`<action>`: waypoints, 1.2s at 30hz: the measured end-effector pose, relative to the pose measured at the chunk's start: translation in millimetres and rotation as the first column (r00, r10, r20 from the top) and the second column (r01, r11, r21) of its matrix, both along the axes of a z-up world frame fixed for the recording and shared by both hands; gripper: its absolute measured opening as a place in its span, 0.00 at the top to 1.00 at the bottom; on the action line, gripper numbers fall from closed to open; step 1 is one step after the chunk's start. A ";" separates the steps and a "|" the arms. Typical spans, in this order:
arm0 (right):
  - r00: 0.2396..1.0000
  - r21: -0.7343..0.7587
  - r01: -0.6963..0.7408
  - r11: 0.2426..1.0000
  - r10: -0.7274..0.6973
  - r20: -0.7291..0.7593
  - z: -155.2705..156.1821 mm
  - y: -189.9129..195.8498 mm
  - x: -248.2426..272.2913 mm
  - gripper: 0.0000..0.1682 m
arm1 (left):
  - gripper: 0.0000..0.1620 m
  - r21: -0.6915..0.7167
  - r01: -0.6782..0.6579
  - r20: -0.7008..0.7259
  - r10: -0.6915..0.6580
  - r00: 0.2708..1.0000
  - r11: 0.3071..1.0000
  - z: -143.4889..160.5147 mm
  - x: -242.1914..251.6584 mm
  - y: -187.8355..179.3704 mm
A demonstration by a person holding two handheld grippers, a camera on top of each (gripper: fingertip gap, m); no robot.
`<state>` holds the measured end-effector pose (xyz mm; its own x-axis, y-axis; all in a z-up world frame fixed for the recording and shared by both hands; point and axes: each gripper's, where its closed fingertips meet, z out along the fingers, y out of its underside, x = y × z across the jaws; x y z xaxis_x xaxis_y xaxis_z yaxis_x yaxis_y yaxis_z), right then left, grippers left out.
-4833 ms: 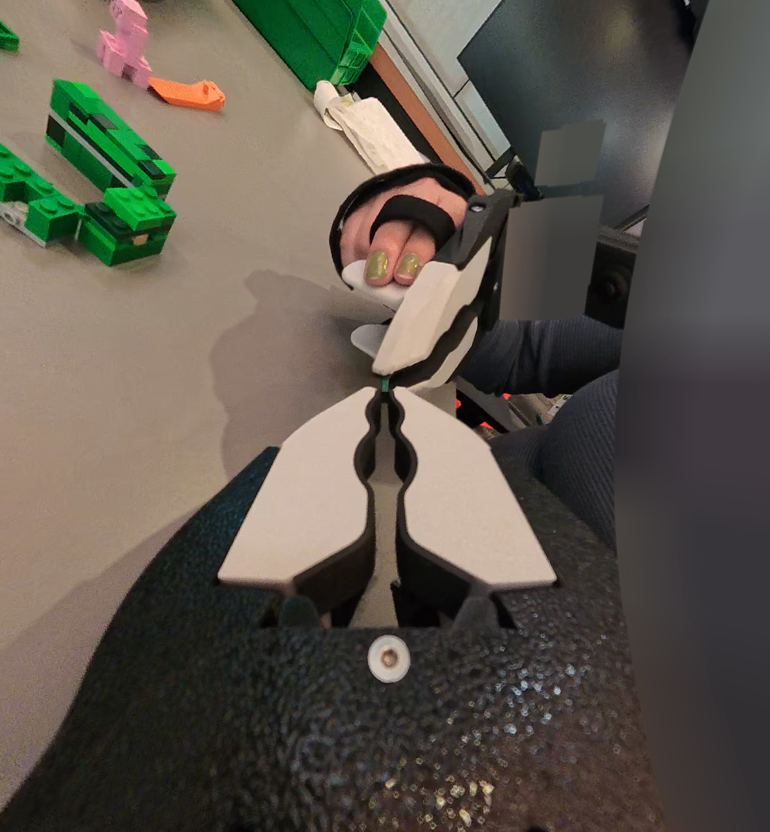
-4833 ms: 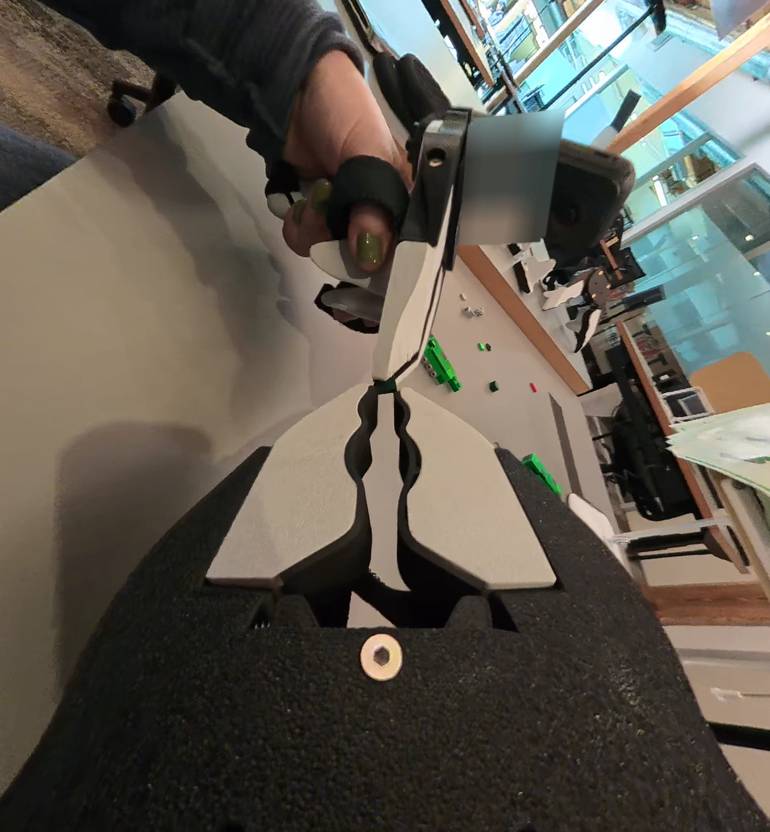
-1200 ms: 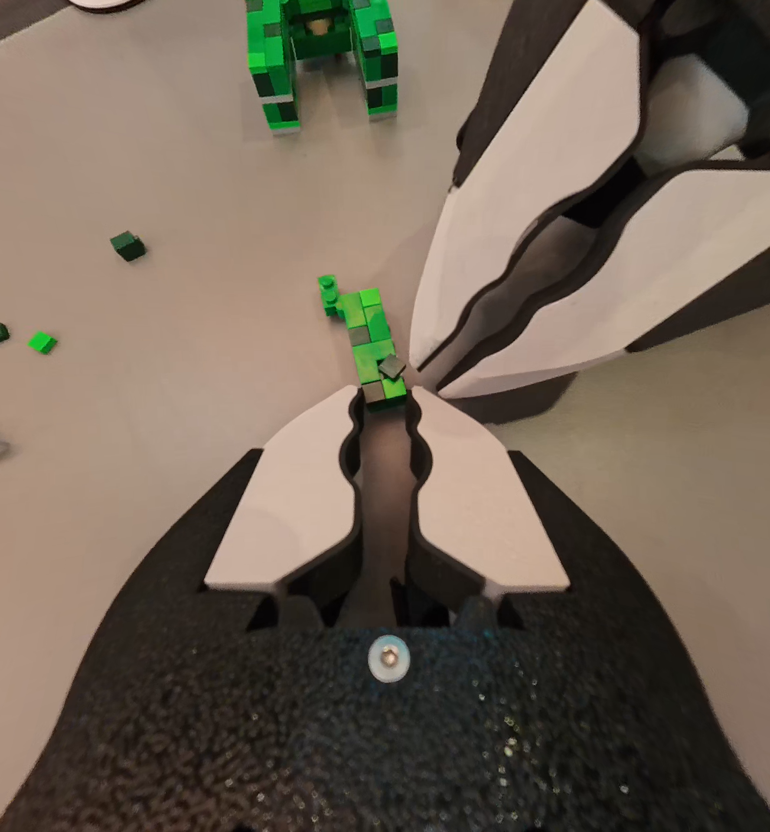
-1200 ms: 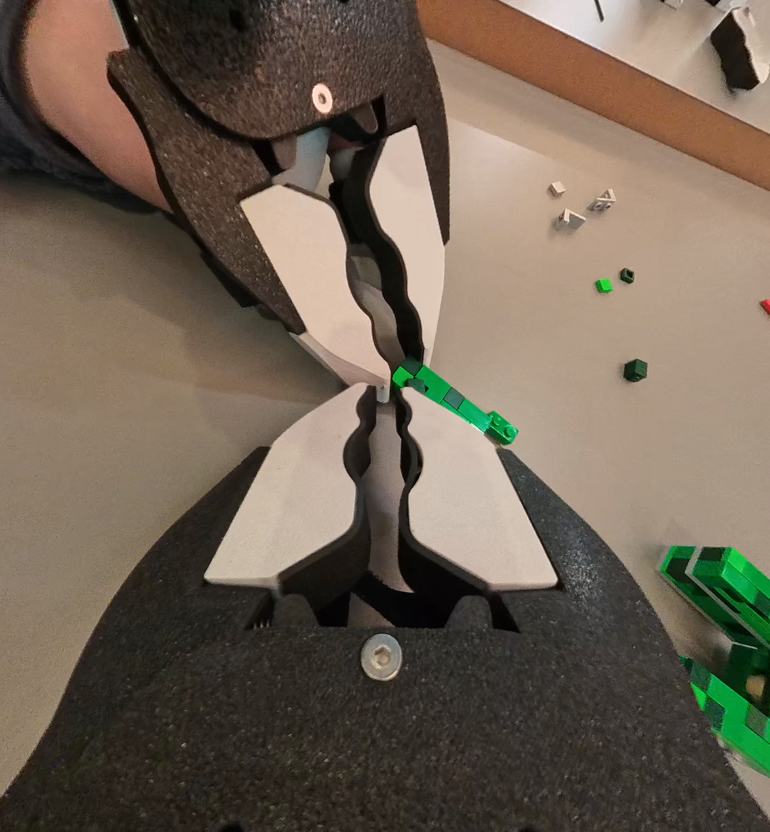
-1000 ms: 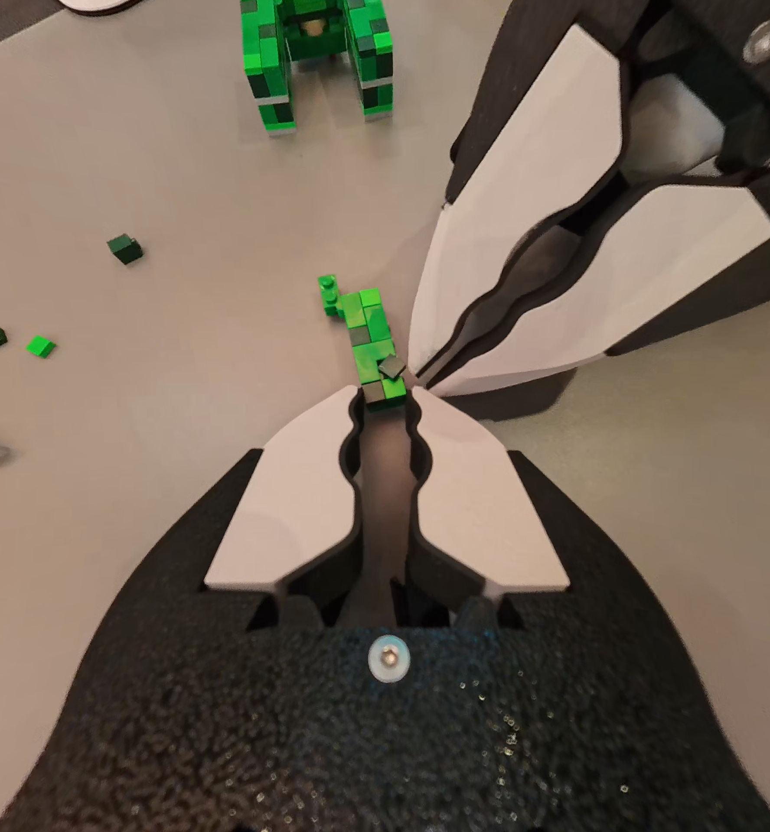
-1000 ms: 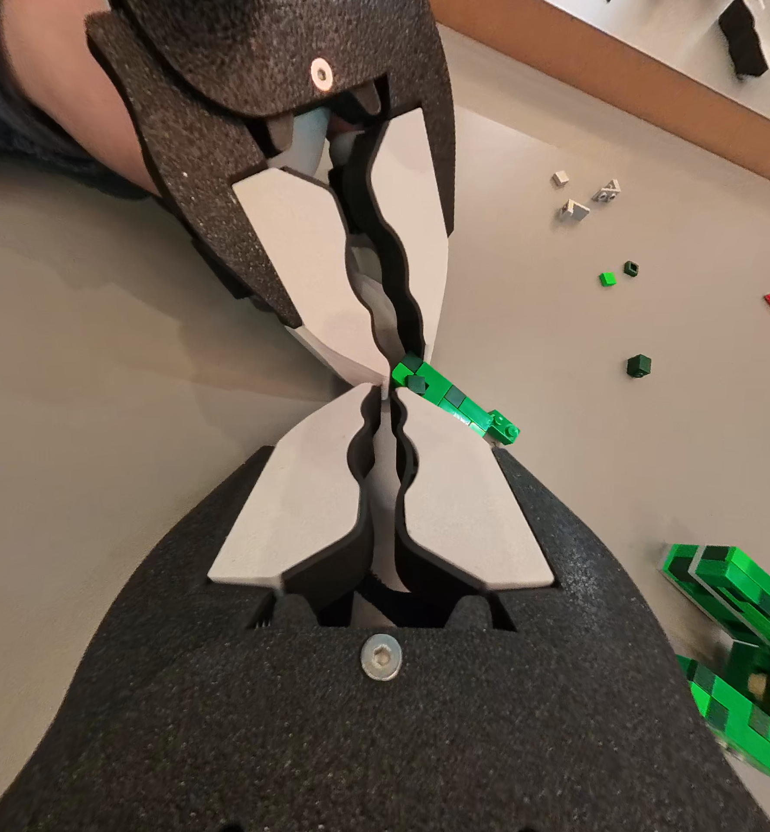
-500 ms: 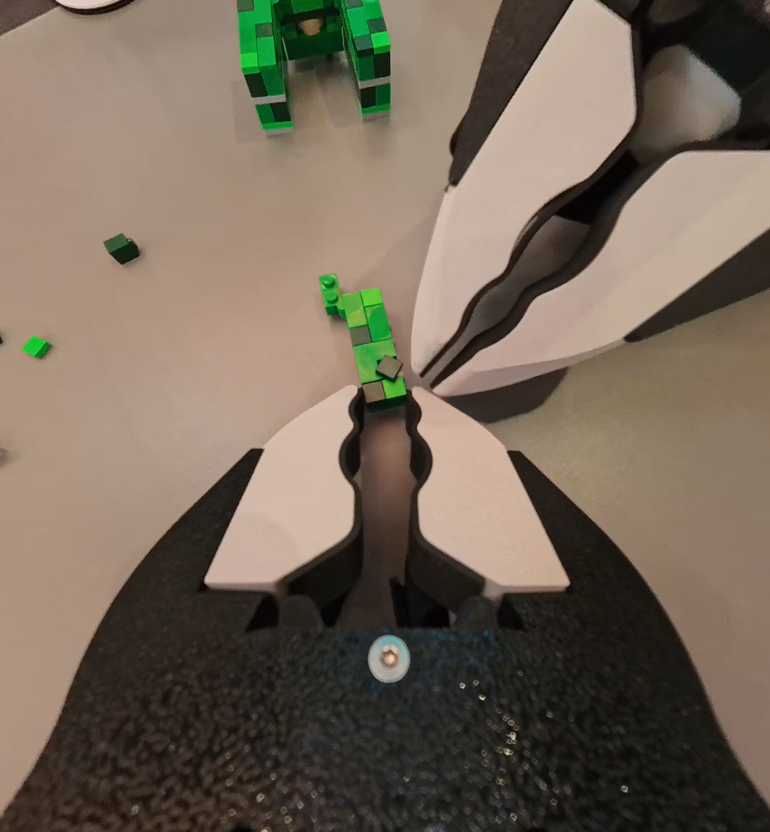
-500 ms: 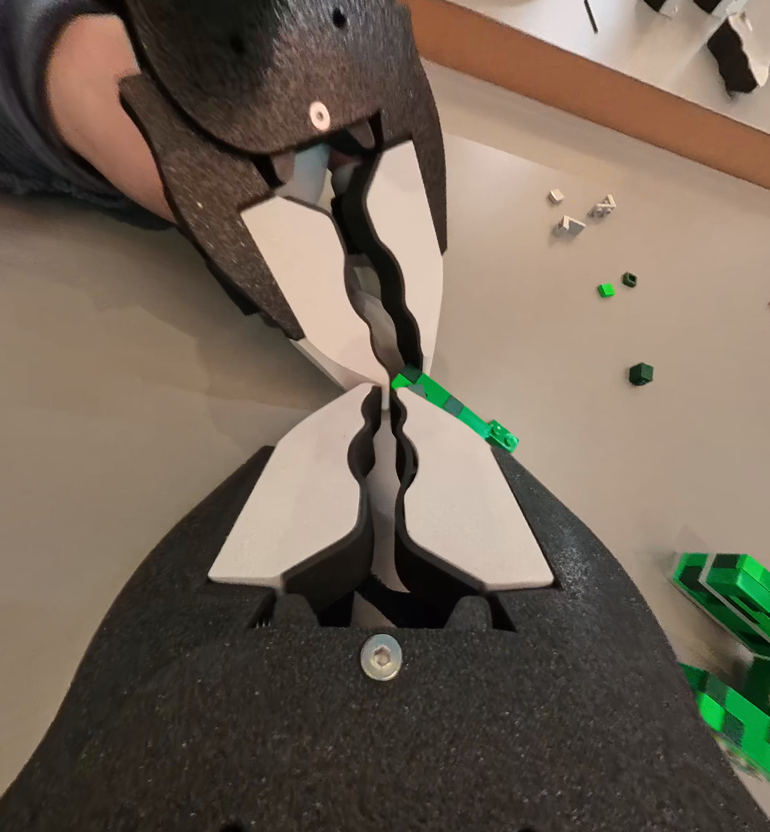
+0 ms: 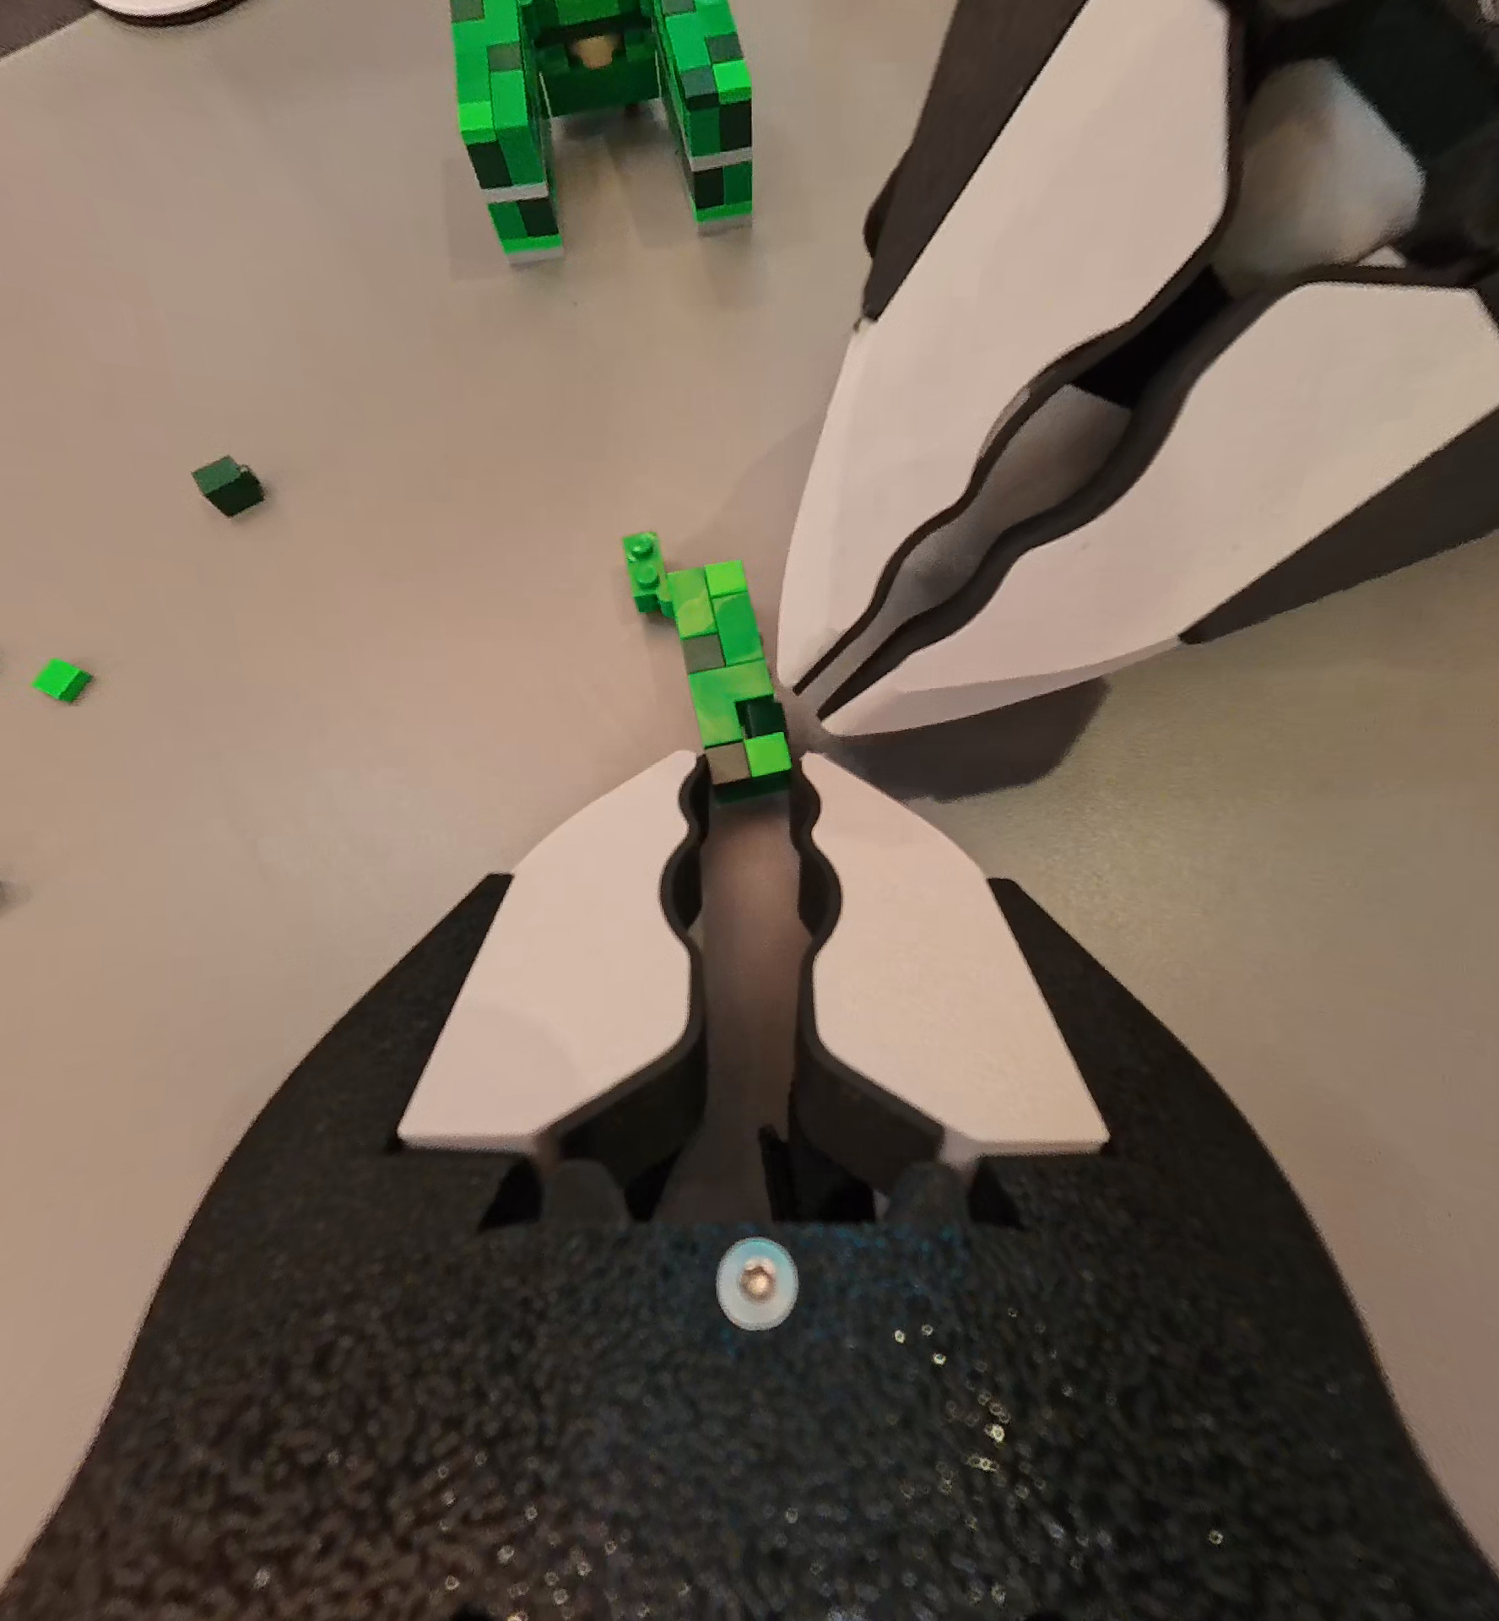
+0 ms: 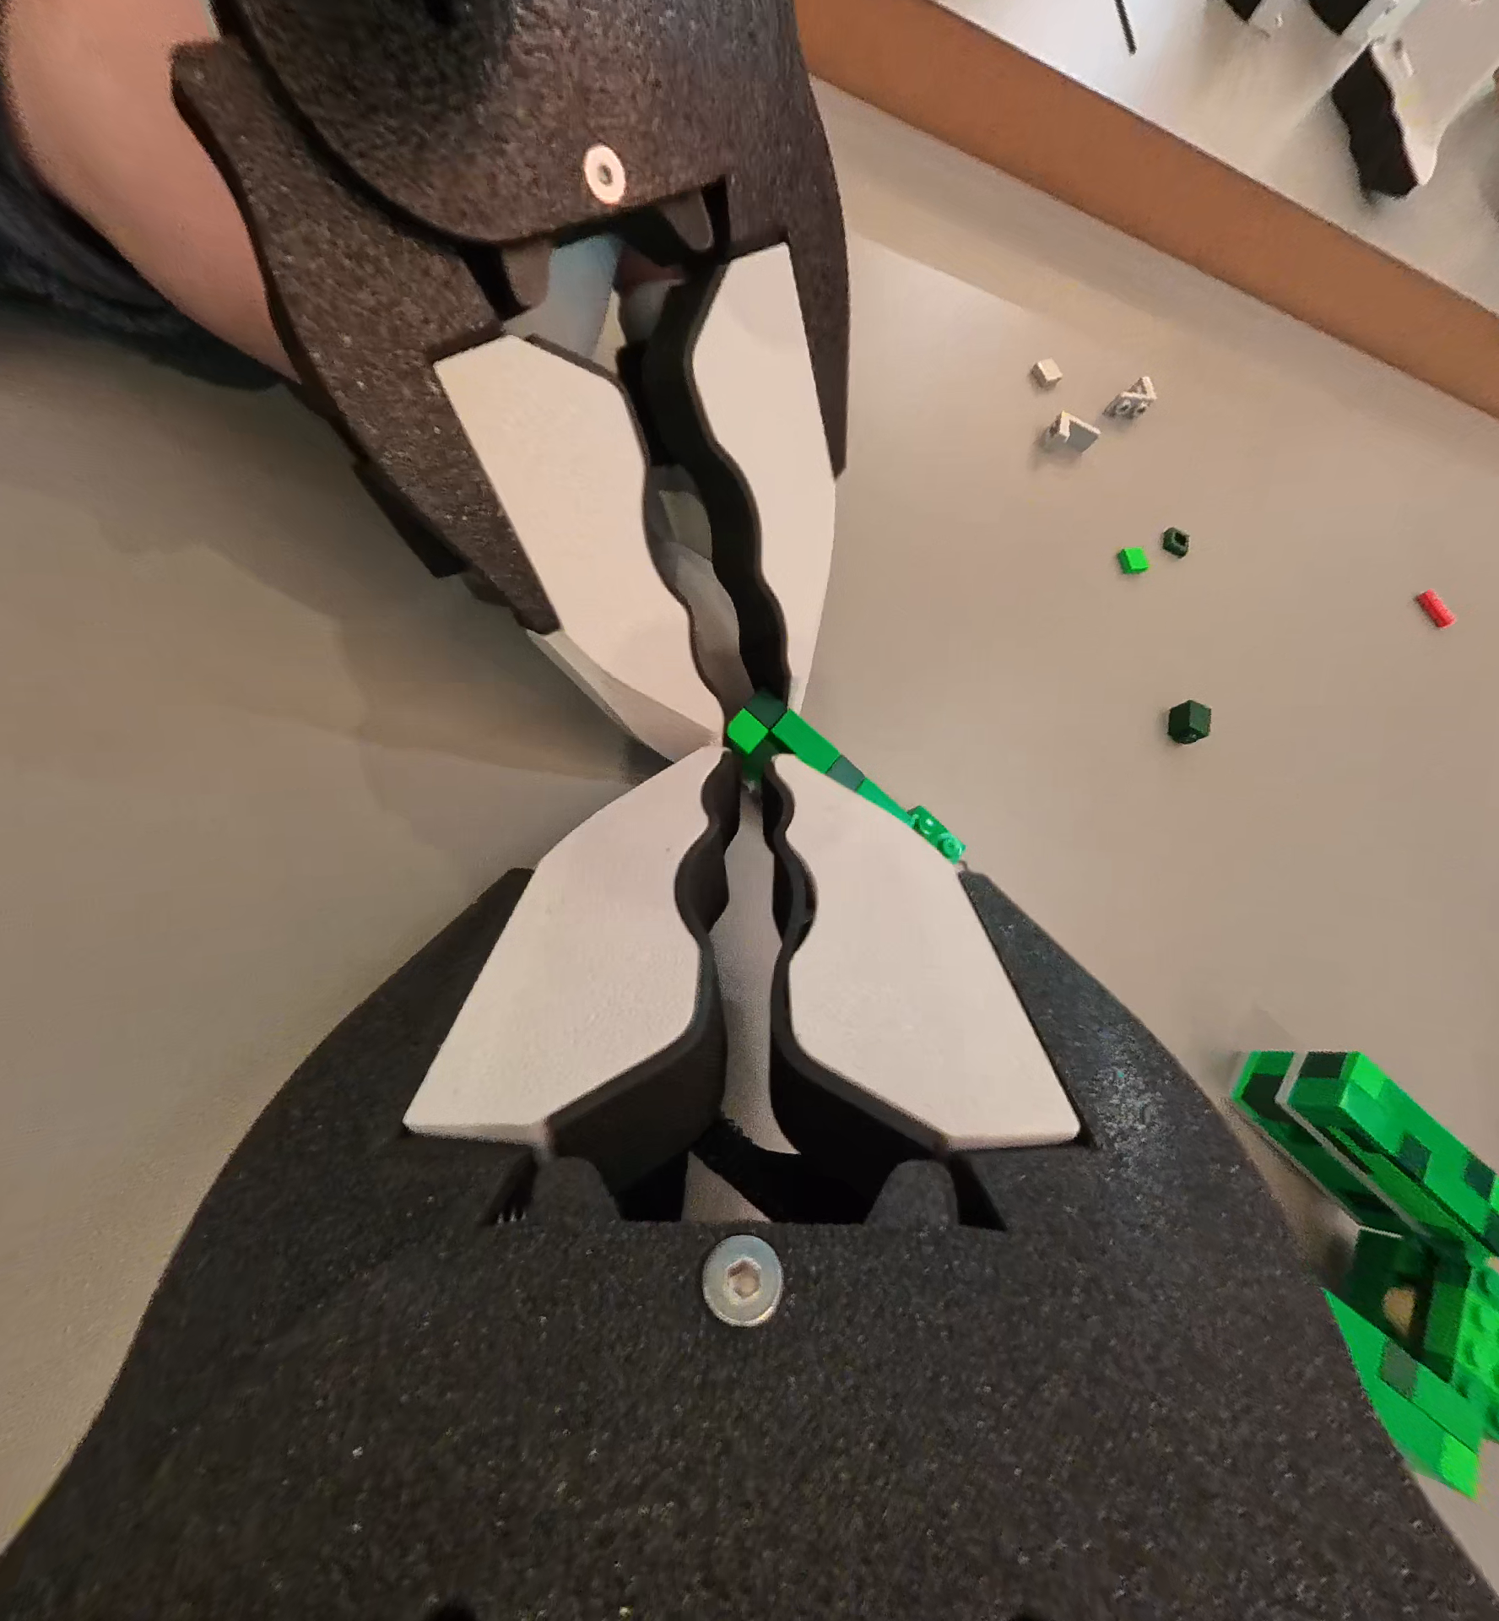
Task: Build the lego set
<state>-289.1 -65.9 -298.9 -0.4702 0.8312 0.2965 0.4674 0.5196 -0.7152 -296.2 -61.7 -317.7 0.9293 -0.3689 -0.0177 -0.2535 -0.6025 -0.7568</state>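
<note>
Here the green brick strip (image 9: 722, 660), a flat patchwork of light and dark green tiles, lies on the grey table (image 9: 290, 421), its near end pinched by the left gripper (image 9: 750, 772); the right gripper (image 9: 803, 706), jaws nearly together, touches its side.

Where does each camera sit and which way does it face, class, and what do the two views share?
Left wrist view: sits on the left gripper, looking along its fingers, which pinch the green strip assembly; the green brick figure stands beyond.
Right wrist view: sits on the right gripper, facing the left gripper and the person's forearm.
Shared: both grippers, the strip, the figure, the dark green cube and the table.
</note>
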 end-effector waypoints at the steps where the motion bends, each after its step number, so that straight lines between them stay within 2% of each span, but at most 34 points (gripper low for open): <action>1: 1.000 0.013 -0.007 1.000 0.007 -0.006 0.2 -0.7 0.0 0.97 | 0.90 0.000 0.001 0.001 -0.001 1.000 1.000 0.0 0.1 -0.1; 5: 0.999 0.079 -0.026 0.997 0.030 -0.040 2.0 -1.2 0.6 0.95 | 0.90 -0.005 0.005 0.010 -0.005 1.000 1.000 -0.1 0.2 -0.3; 10: 0.991 0.231 -0.056 0.971 0.081 -0.102 4.7 0.4 2.7 0.84 | 0.90 -0.030 0.009 0.085 -0.007 0.996 1.000 0.6 0.2 -0.7; 15: 0.980 0.437 -0.097 0.894 0.162 -0.115 -5.8 -6.3 4.8 0.85 | 0.90 -0.059 0.019 0.178 -0.008 0.984 0.998 2.0 0.5 -1.4; 20: 0.970 0.563 -0.067 0.824 0.186 -0.157 -5.0 -1.7 -0.3 0.85 | 0.90 -0.082 0.047 0.342 -0.016 0.939 0.996 8.0 2.8 -3.8; 24: 0.957 0.588 -0.035 0.808 0.197 -0.214 3.4 -0.7 -2.7 0.85 | 0.90 -0.073 0.064 0.493 -0.020 0.870 0.995 18.6 2.6 -5.3; 29: 0.939 0.608 -0.031 0.793 0.232 -0.255 9.2 -5.2 -4.0 0.85 | 0.90 -0.075 0.079 0.530 -0.028 0.848 0.994 20.7 2.9 -6.6; 36: 0.952 0.460 -0.057 0.886 0.188 -0.243 8.1 -12.1 -4.3 0.87 | 0.90 -0.062 0.089 0.527 -0.043 0.849 0.994 21.9 4.4 -7.1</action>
<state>-293.4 -78.0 -290.9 -0.4058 0.5229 0.7496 0.1993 0.8511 -0.4858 -291.8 -68.8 -295.8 0.7652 -0.4087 0.4974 0.1255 -0.6631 -0.7379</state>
